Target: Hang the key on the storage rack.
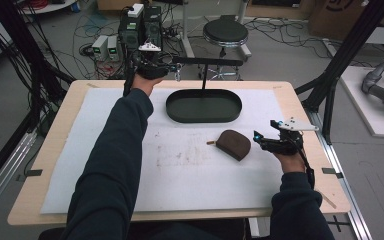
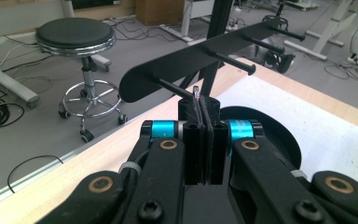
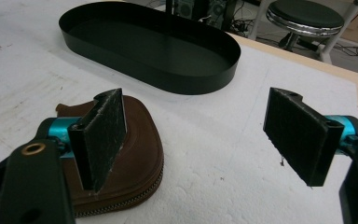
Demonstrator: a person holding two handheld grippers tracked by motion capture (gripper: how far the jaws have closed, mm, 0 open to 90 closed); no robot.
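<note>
My left gripper (image 1: 171, 68) is at the far left of the table, up at the left end of a black peg rack (image 1: 207, 61). In the left gripper view its jaws (image 2: 204, 105) are pressed together, with a thin shiny metal piece (image 2: 196, 91) pinched at the tips, right at the nearest peg (image 2: 172, 87). The rack's post stands in a black oval tray (image 1: 175, 112). A brown zip pouch (image 1: 233, 144) lies on the white mat. My right gripper (image 1: 258, 139) rests just right of it, open; its left pad (image 3: 103, 135) overlaps the pouch (image 3: 135, 154).
A white mat (image 1: 190, 180) covers the wooden table (image 1: 55, 145). The oval tray (image 3: 186, 81) lies beyond the pouch. A round stool (image 1: 225, 32) stands behind the table, with power boxes (image 1: 140, 27) and cables on the floor. Black frame posts (image 1: 330, 85) rise at the right.
</note>
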